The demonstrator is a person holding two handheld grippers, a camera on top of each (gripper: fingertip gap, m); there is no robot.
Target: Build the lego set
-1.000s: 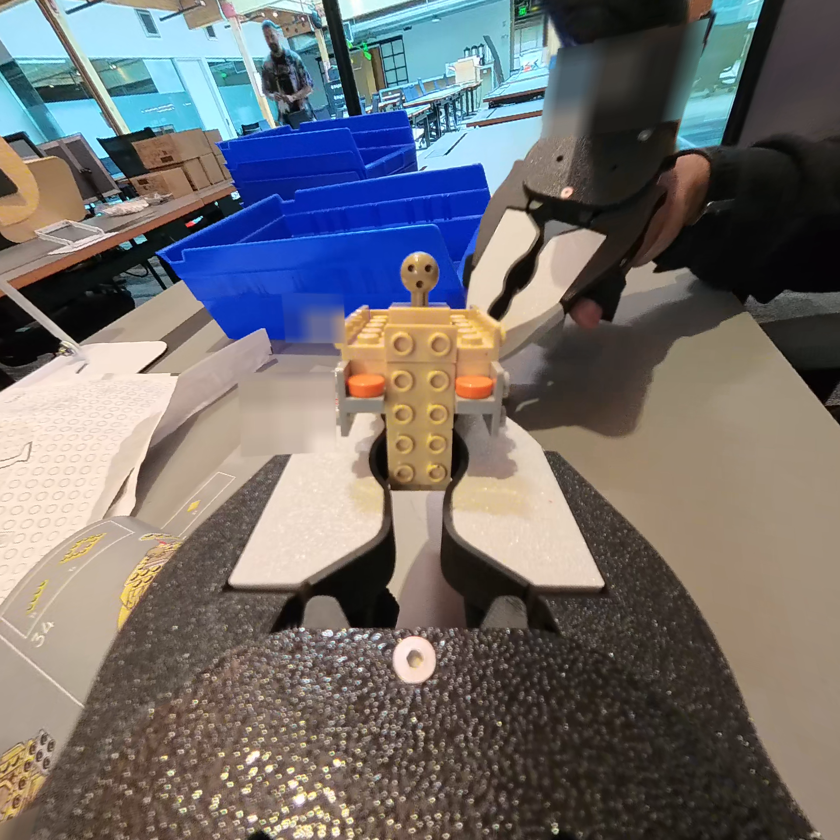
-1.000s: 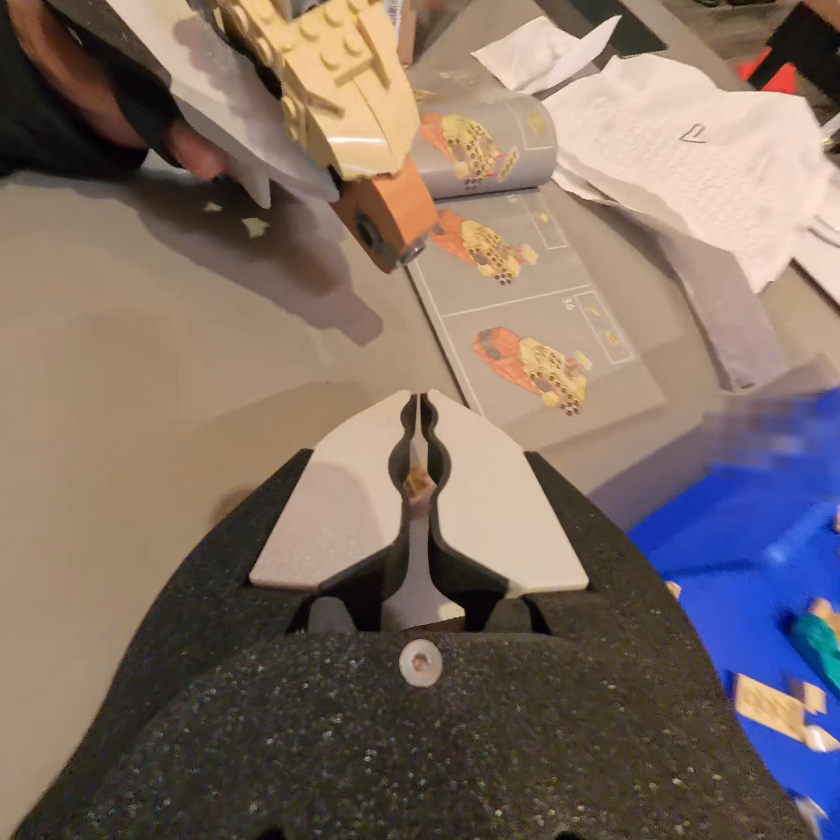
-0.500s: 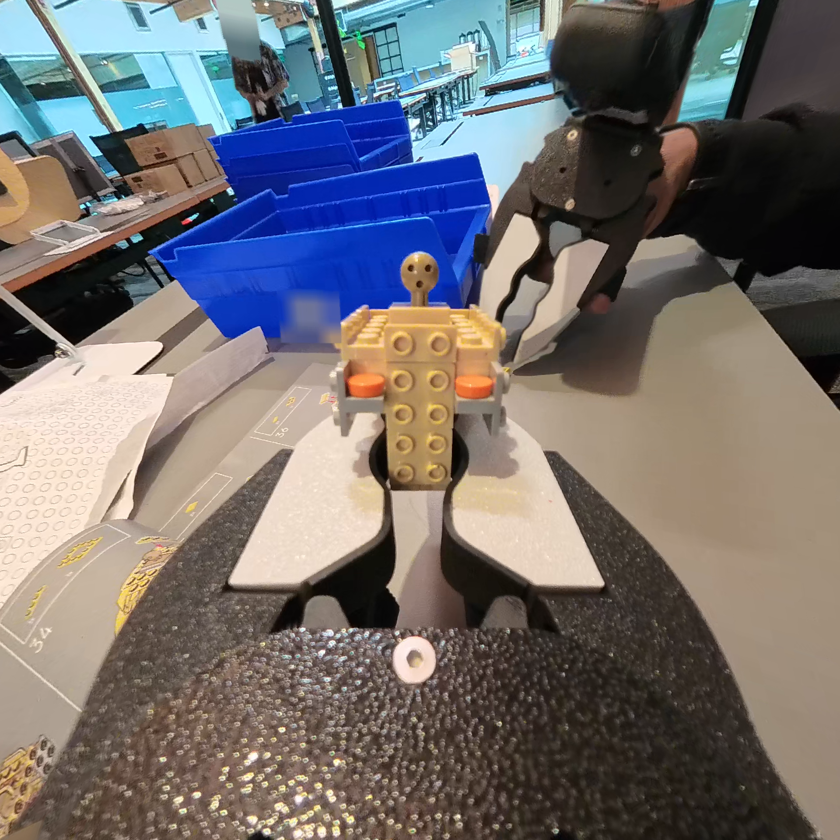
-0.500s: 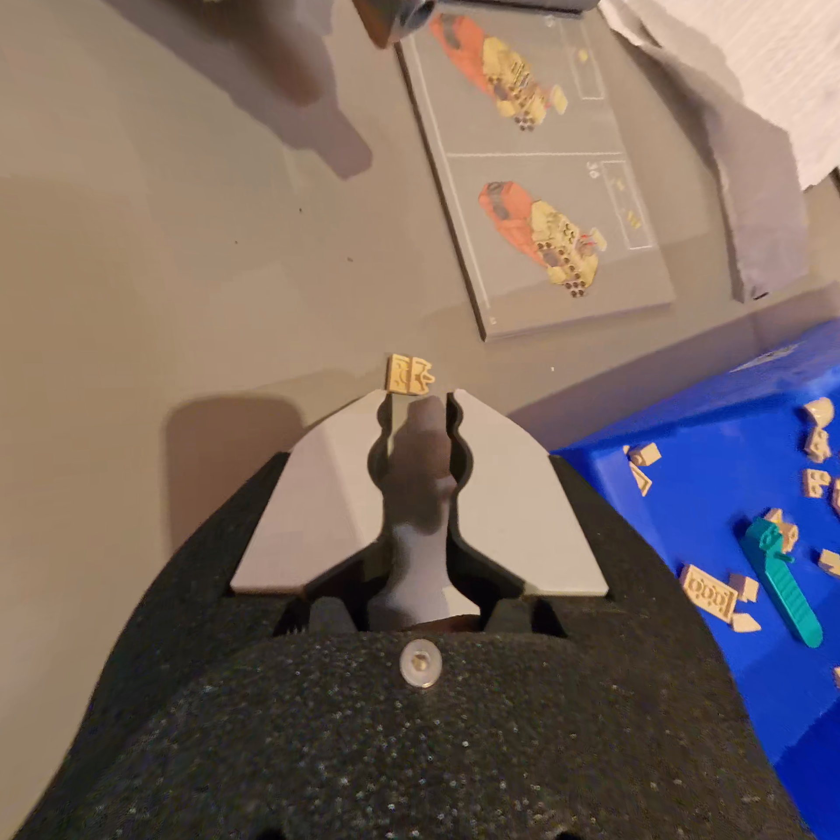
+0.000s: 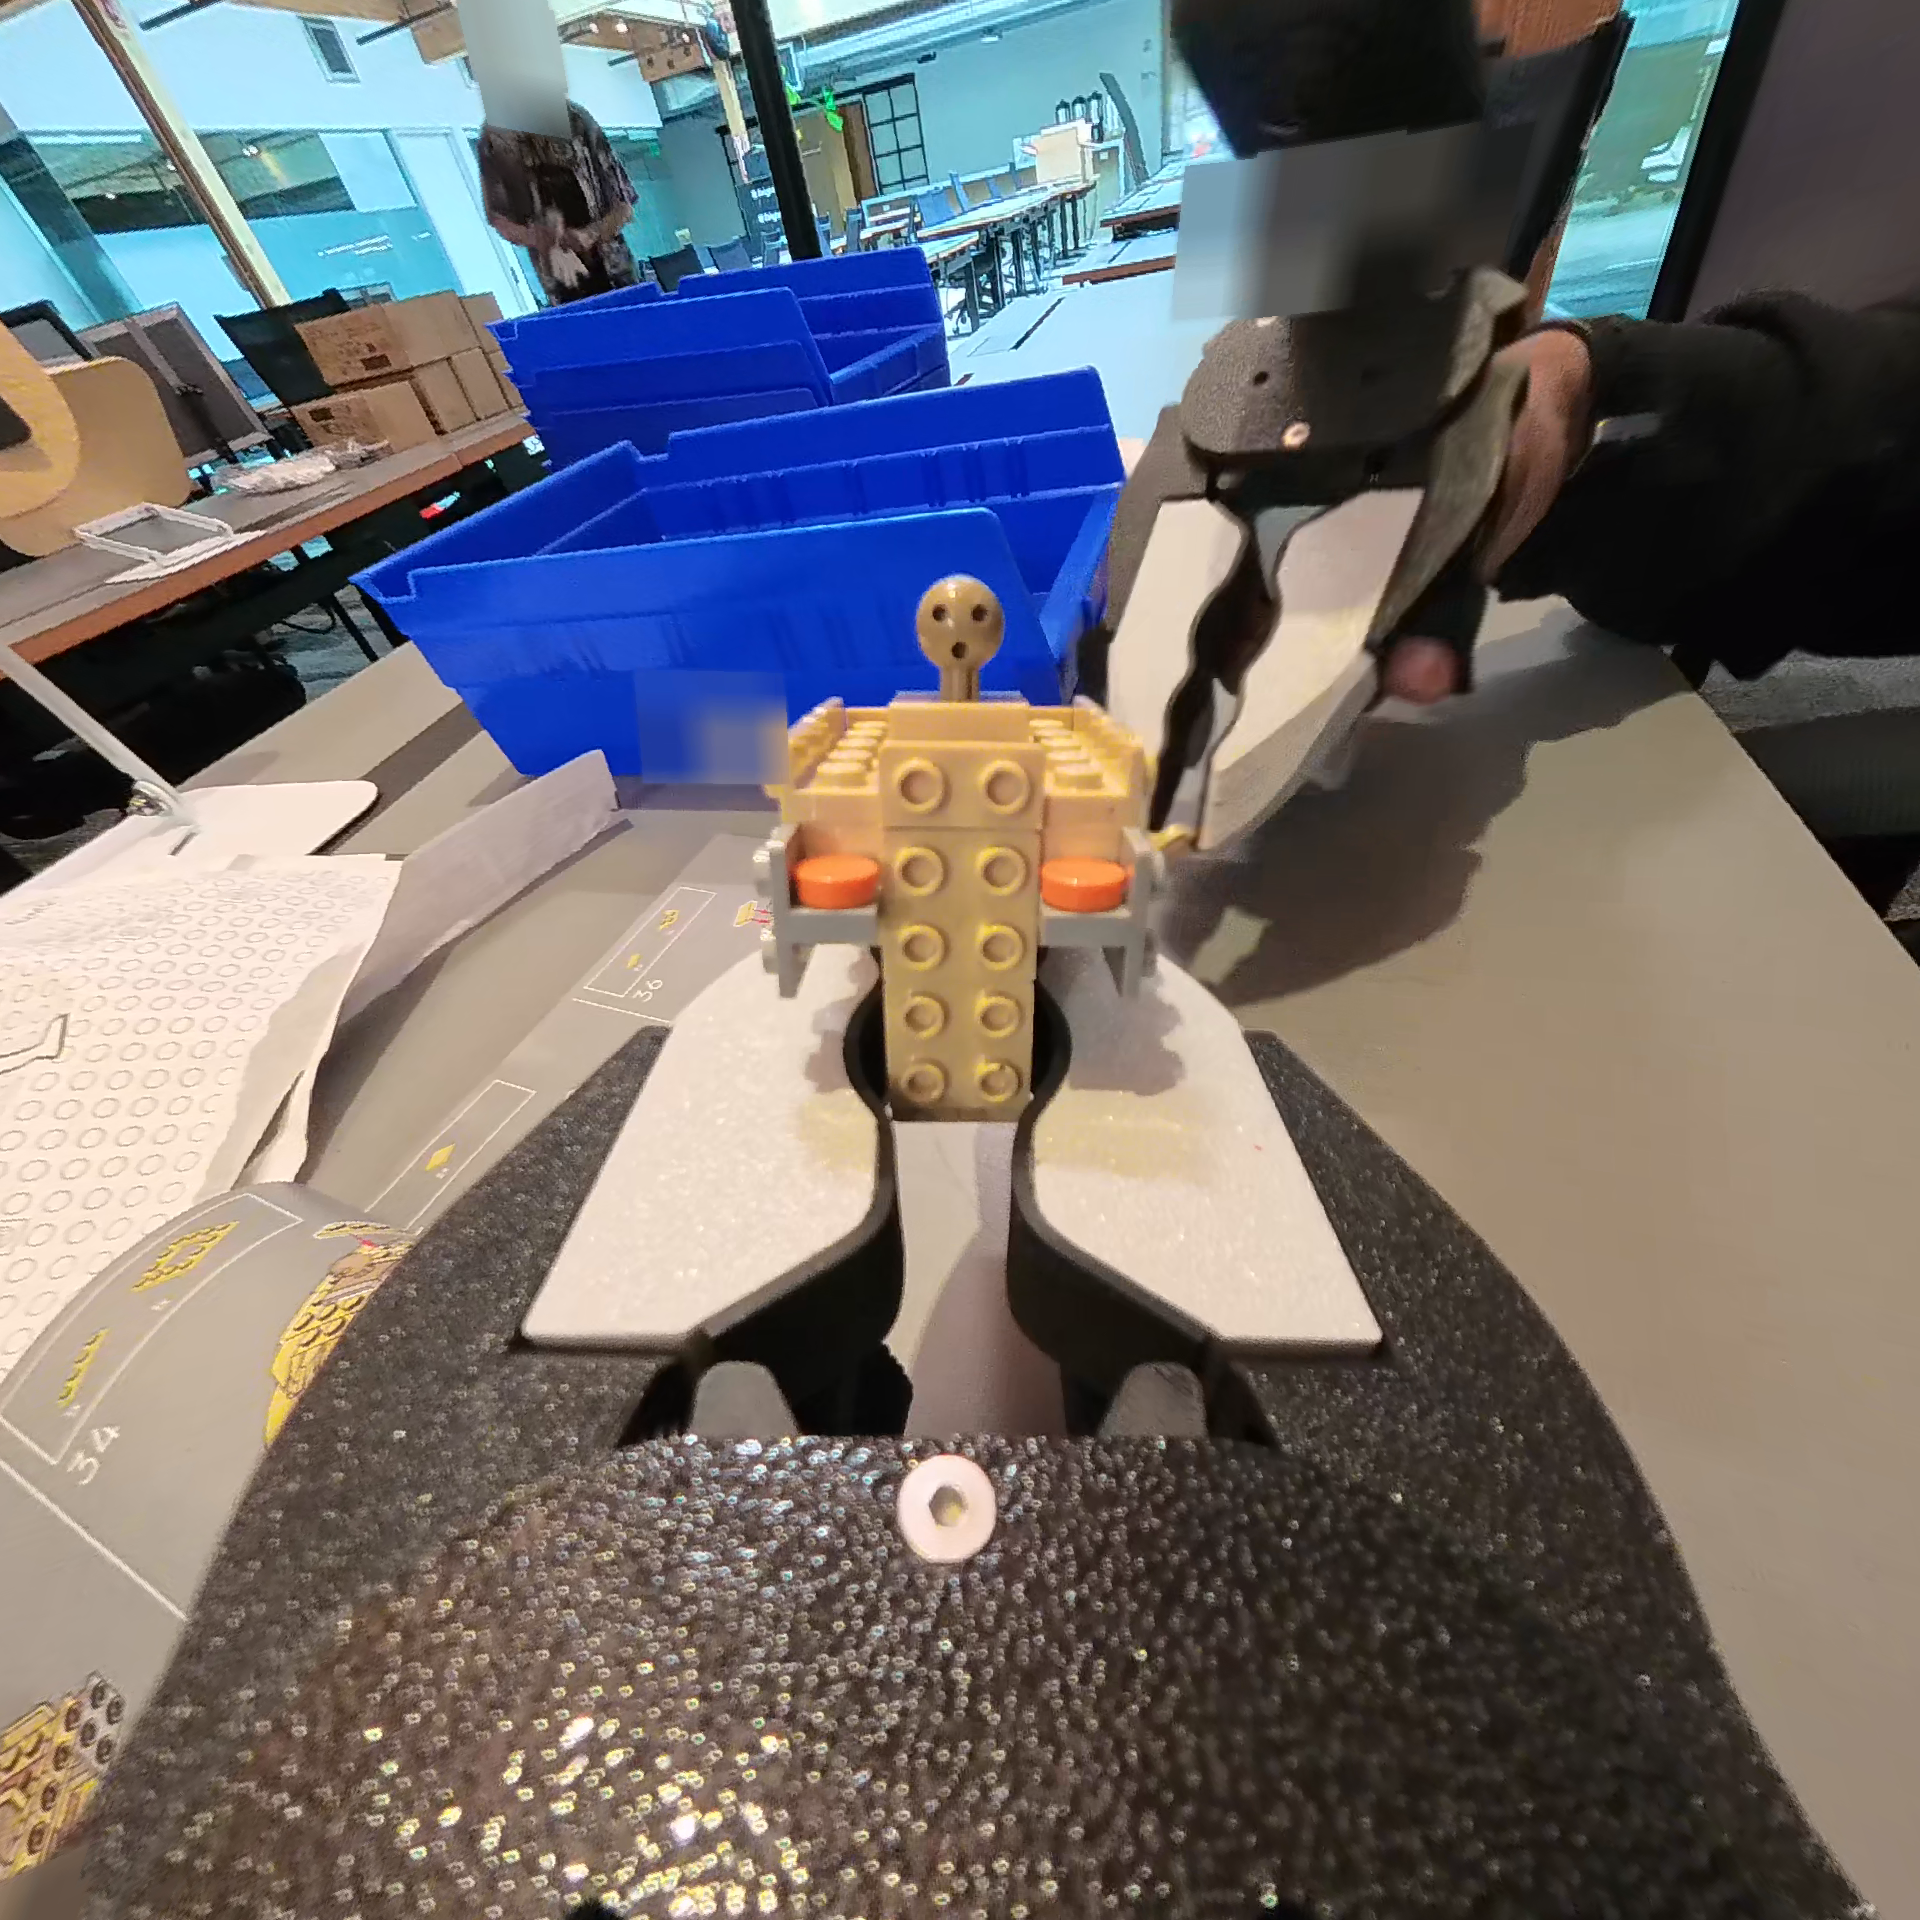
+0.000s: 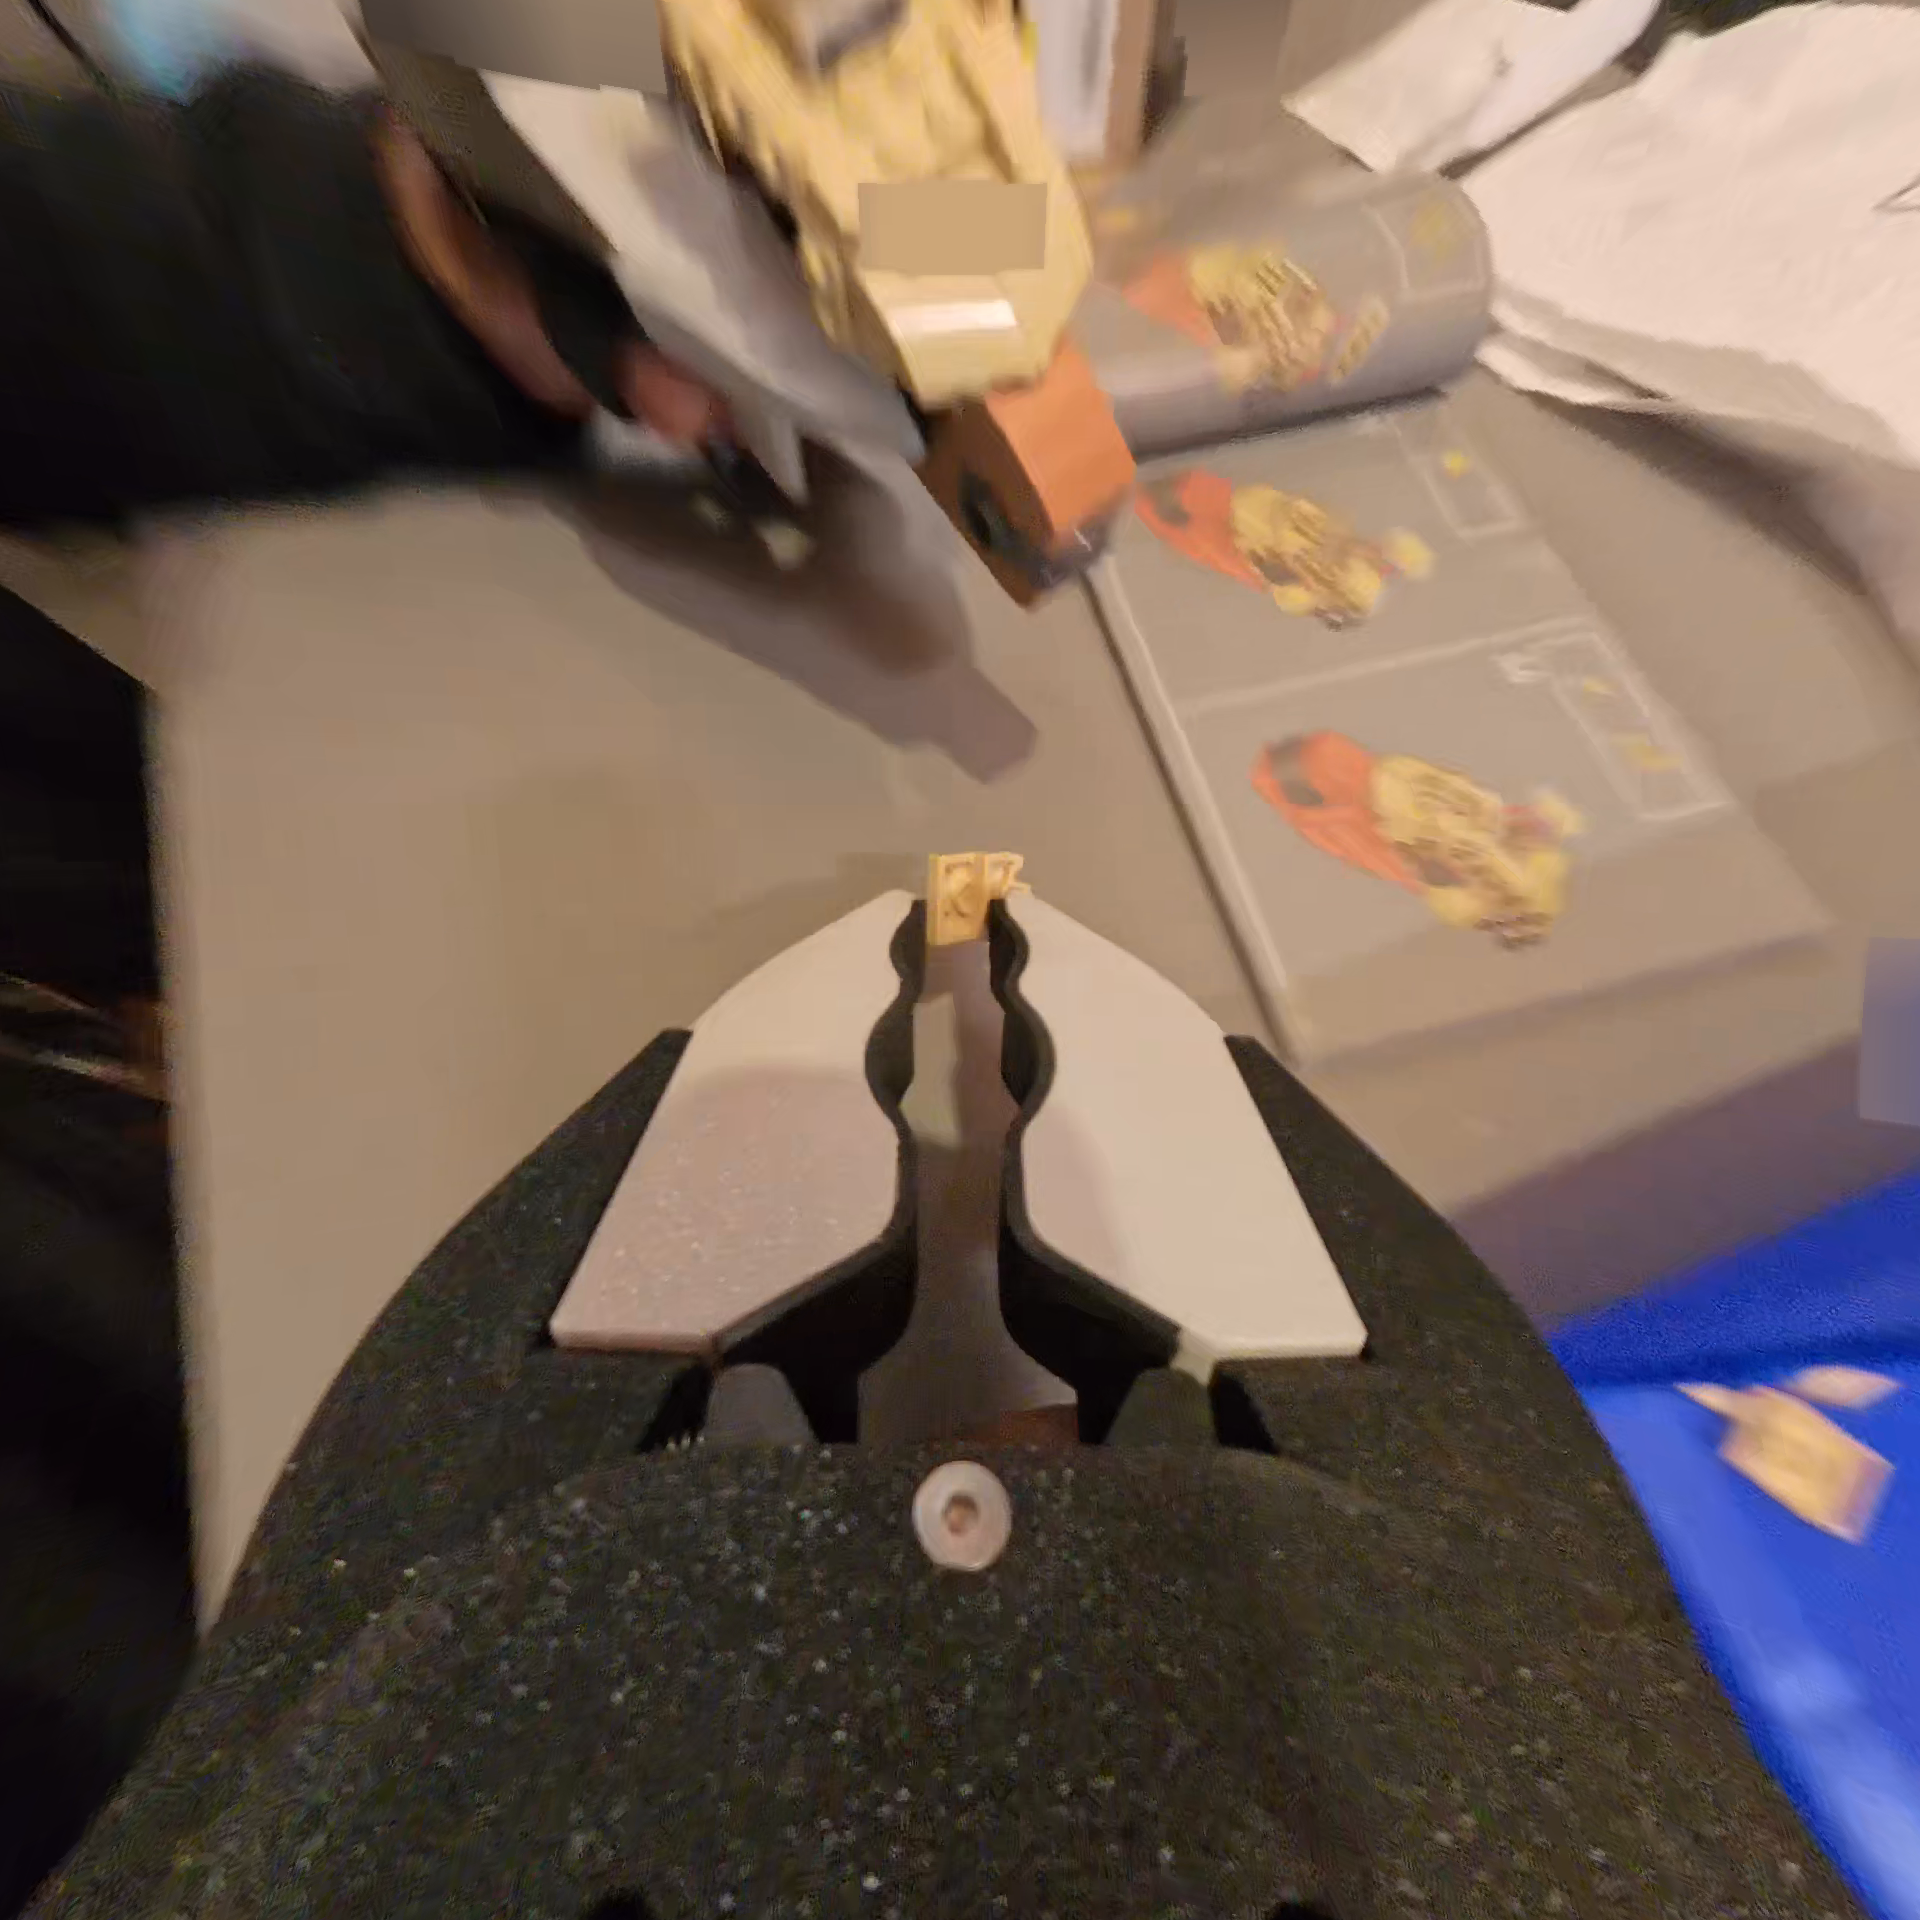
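Note:
My left gripper (image 5: 961,1013) is shut on the tan lego model (image 5: 961,894), holding its long studded plate. The model has two orange round studs, grey side brackets and a ball knob on top. It also shows blurred at the top of the right wrist view (image 6: 935,239), with an orange block at its end. My right gripper (image 6: 964,906) is shut on a small tan piece (image 6: 961,894) held at its very tips. In the left wrist view the right gripper (image 5: 1179,821) holds that piece (image 5: 1172,834) just beside the model's right edge.
An open instruction booklet (image 6: 1455,748) lies on the grey table (image 6: 520,831), right of the grippers. White paper bags (image 5: 156,1018) lie to the left. Blue bins (image 5: 748,592) stand behind the model; one with loose tan pieces (image 6: 1766,1475) is near my right gripper. The left gripper's tips are roughly 8 cm from the right gripper's.
My right gripper set the small tan piece on the table, opened, then gripped it again at the fingertips and brought it up to the model's right side. The left gripper held still.

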